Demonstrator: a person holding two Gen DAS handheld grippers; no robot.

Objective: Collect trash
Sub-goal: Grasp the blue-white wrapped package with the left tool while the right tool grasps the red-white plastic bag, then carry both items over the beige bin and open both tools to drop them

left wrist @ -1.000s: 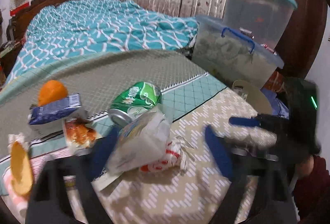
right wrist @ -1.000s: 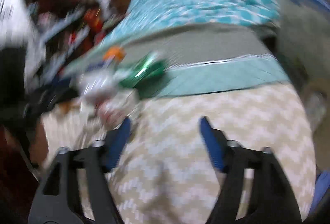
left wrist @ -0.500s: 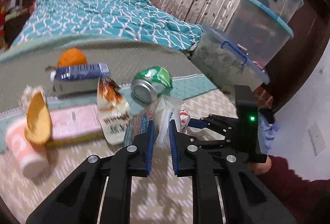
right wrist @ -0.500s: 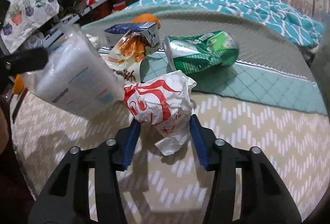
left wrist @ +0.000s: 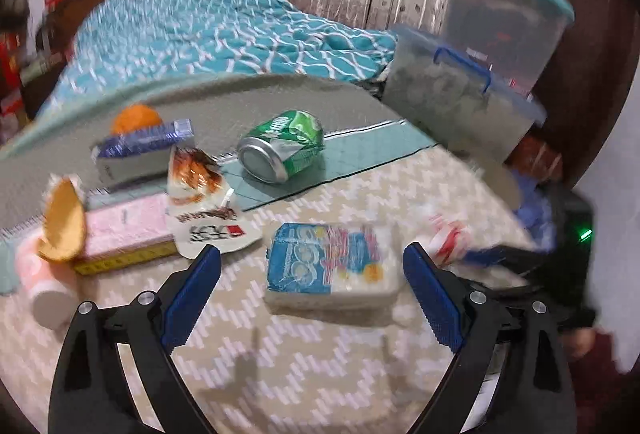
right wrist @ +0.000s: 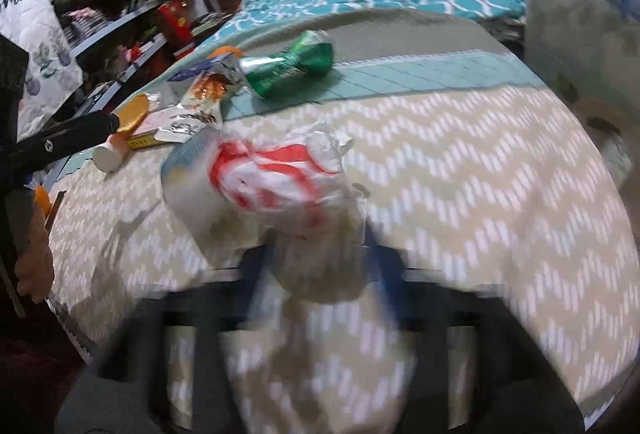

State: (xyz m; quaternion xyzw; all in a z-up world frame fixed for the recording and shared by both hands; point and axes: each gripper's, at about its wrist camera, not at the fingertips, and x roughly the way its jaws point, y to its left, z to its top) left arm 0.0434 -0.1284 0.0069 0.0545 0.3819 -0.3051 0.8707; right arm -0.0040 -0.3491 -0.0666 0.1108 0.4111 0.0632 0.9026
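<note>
Your left gripper (left wrist: 312, 274) has just spread wide; one blue-printed packet (left wrist: 332, 266) lies free between its fingers on the zigzag mat (left wrist: 320, 366). Your right gripper (right wrist: 316, 266) has been opening too, blurred, around one red-and-white wrapper (right wrist: 280, 170); contact is hard to make out. Beyond lie one green can (left wrist: 284, 146), one snack bag (left wrist: 200, 194), one orange (left wrist: 136, 118) half hidden behind a carton (left wrist: 140, 150).

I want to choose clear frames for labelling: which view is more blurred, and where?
Right wrist view: heavy motion blur over the right gripper and crumpled wrapper. Left wrist view: sharper, left gripper and can crisp; only edges smear.
</note>
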